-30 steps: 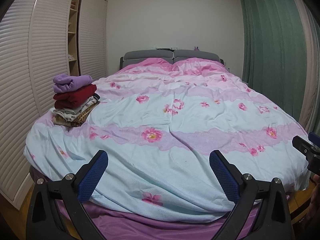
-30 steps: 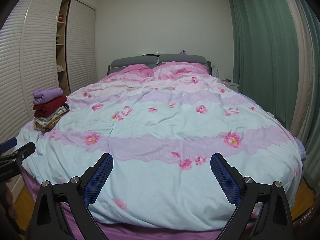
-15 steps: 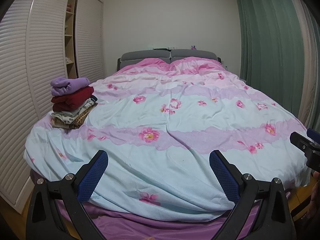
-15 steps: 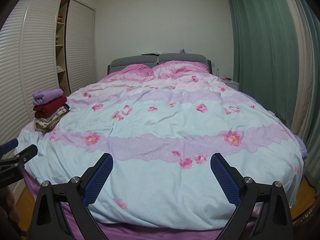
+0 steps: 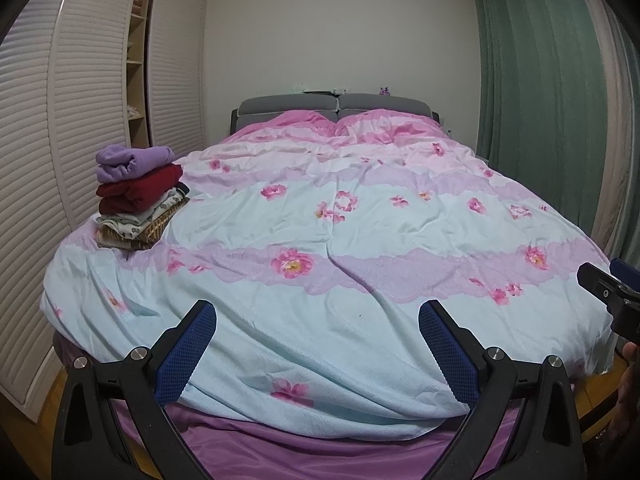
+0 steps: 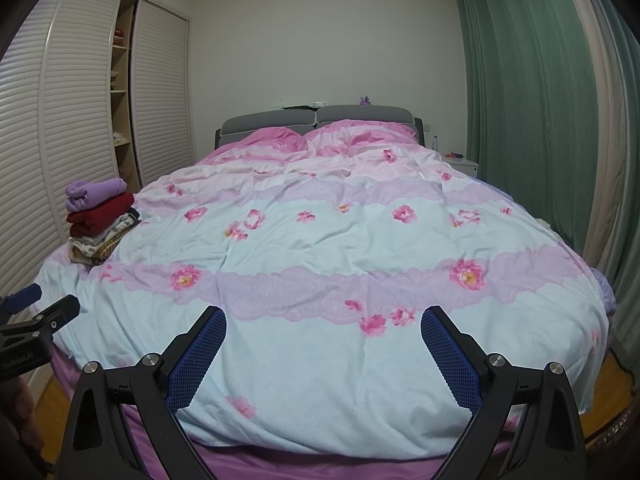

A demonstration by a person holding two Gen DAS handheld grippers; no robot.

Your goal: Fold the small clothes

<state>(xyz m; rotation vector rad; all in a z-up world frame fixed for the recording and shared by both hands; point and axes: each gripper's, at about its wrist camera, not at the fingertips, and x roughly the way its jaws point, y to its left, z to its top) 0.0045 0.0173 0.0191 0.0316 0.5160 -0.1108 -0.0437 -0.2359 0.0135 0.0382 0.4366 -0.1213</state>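
A stack of folded clothes (image 5: 138, 196) sits on the bed (image 5: 320, 240), far ahead and left of the left gripper (image 5: 318, 344), farther left still of the right gripper (image 6: 323, 344). Both grippers hang wide open and empty at the bed's foot. The stack's lower layers blur together. A purple garment (image 5: 134, 158) tops a dark red one (image 5: 140, 192), above pale printed pieces and a brown woven layer.

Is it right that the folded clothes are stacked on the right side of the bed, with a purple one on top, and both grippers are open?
Not quite. The stack of folded clothes sits on the left side of the bed, as the left wrist view shows. The purple garment is on top, and the left gripper and right gripper are both open.
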